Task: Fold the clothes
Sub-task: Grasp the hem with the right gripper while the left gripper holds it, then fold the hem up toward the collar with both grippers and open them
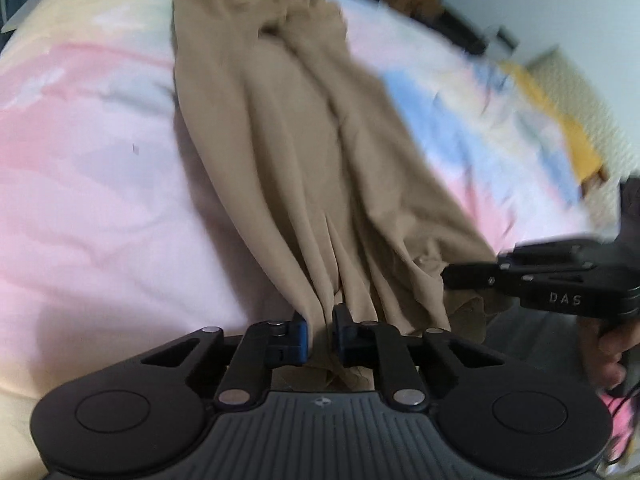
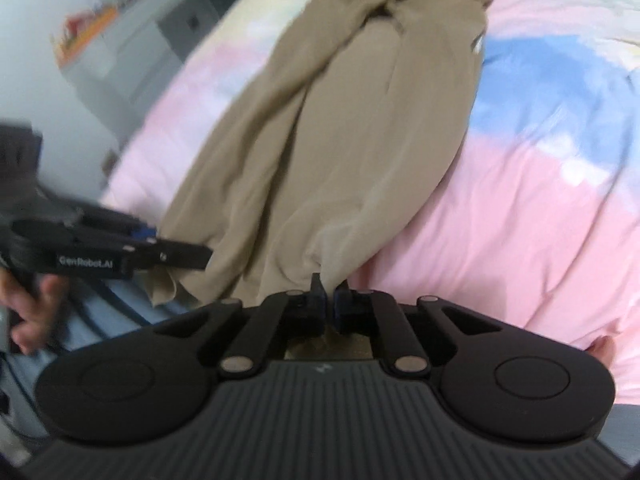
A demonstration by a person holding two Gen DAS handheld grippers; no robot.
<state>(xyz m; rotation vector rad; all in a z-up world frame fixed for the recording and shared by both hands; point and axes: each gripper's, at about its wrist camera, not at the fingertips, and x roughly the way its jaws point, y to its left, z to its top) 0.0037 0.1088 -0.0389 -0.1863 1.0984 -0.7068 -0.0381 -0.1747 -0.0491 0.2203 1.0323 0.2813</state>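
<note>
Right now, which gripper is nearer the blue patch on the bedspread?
Right. The right gripper grips the tan garment on the blue patch's side; the left gripper grips its far corner.

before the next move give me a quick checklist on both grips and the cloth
1. Left gripper shut on the tan garment: ok, fabric is bunched between its pads.
2. Right gripper shut on the same garment: ok, the near edge is pinched between its closed pads.
3. Both grips on the near edge, side by side: ok.
4. Edge taut between the two grippers: not ok, a loose flap sags there.
5. Far end of the garment lying flat on the pastel bedspread: not ok, it looks crumpled.
6. Which garment it is: cannot tell, blurred.
</note>
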